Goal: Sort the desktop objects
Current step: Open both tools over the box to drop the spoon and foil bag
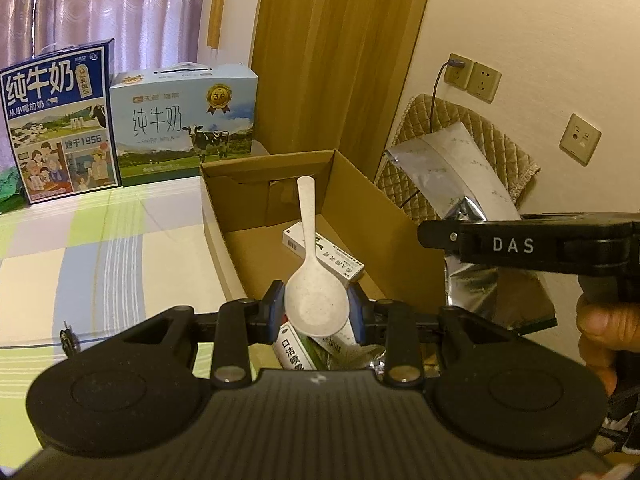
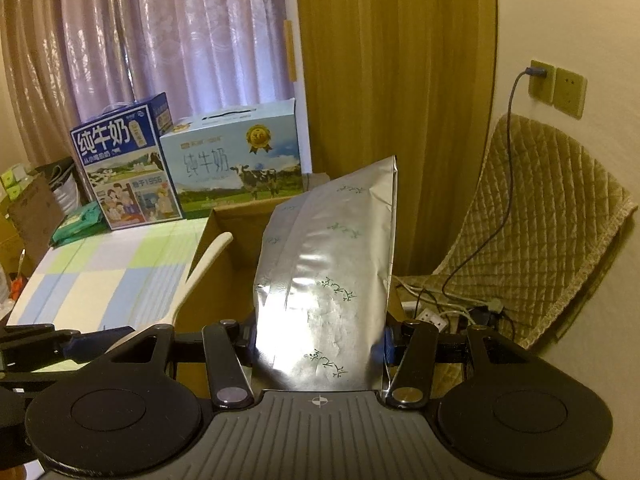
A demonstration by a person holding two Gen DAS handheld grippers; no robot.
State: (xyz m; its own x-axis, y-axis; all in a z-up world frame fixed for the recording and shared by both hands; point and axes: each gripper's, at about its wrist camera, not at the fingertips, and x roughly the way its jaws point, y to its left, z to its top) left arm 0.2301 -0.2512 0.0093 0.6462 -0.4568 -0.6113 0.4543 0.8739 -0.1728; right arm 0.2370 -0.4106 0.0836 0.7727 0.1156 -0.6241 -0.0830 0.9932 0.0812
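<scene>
Left tongs point(image 1: 316, 310) pinching a white spoon point(image 1: 314, 280) by the bowl, handle pointing up and away, held over the open cardboard box point(image 1: 224, 216). Box sits on the table point(image 1: 100, 248) with a checked green/blue/white cloth, up against the wood panel. Inside the box: a white medicine carton point(image 1: 340, 262) on the floor of it, plus another green-and-white carton point(image 1: 292, 350) right under the spoon. Right tongs point(image 2: 318, 346) clamped on a silver foil bag point(image 2: 328, 276), bag standing upright between the pads, above the right side of the box. From the left camera the right unit shows at the right edge with a hand point(image 1: 600, 328) on its grip. Two milk cases, dark blue point(image 1: 60, 124) and light blue point(image 1: 184, 120), stand side by side at the far end of the table by the curtain. Quilted chair point(image 2: 536, 240) beside the wall, cable plugged into the wall socket point(image 2: 540, 82).
</scene>
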